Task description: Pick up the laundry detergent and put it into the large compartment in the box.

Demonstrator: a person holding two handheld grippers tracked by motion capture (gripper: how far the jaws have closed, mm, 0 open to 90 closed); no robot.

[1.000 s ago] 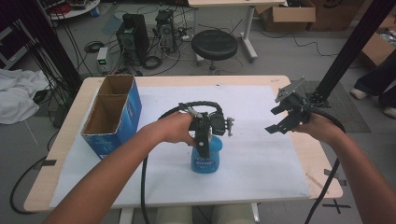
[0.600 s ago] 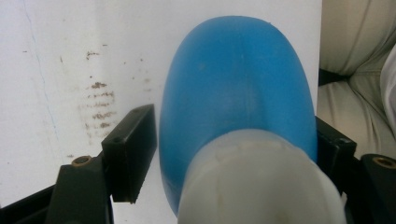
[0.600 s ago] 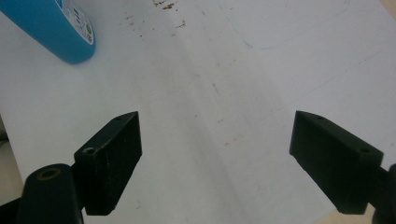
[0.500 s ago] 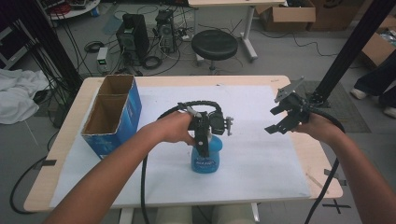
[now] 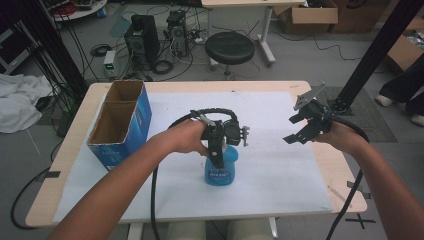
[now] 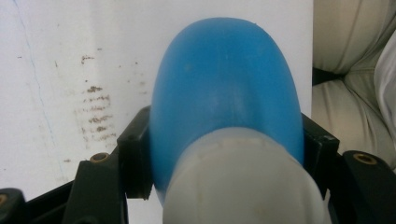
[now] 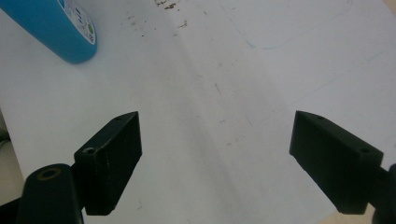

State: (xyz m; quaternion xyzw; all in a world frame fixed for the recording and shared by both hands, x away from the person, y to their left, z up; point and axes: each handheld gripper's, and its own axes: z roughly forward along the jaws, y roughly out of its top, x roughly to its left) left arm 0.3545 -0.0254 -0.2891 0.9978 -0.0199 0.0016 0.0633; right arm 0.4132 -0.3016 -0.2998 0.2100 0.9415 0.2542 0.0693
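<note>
The bottle (image 5: 220, 170) stood mid-table (image 5: 260, 86); the box (image 5: 120, 122) lay to its left, the stool (image 5: 229, 47) behind

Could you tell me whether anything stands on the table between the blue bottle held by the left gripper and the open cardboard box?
Nothing visible does. The left gripper is shut on the blue bottle, and only bare white table cover lies between it and the cardboard box at the left.

A bright blue bottle (image 5: 220, 169) with a whitish cap and a label, its print too small to read, stands on a white sheet (image 5: 280, 165) flecked with brownish marks. A blue-sided cardboard box (image 5: 121, 122) shows a plain brown interior. Both grippers' jaws are black.
</note>
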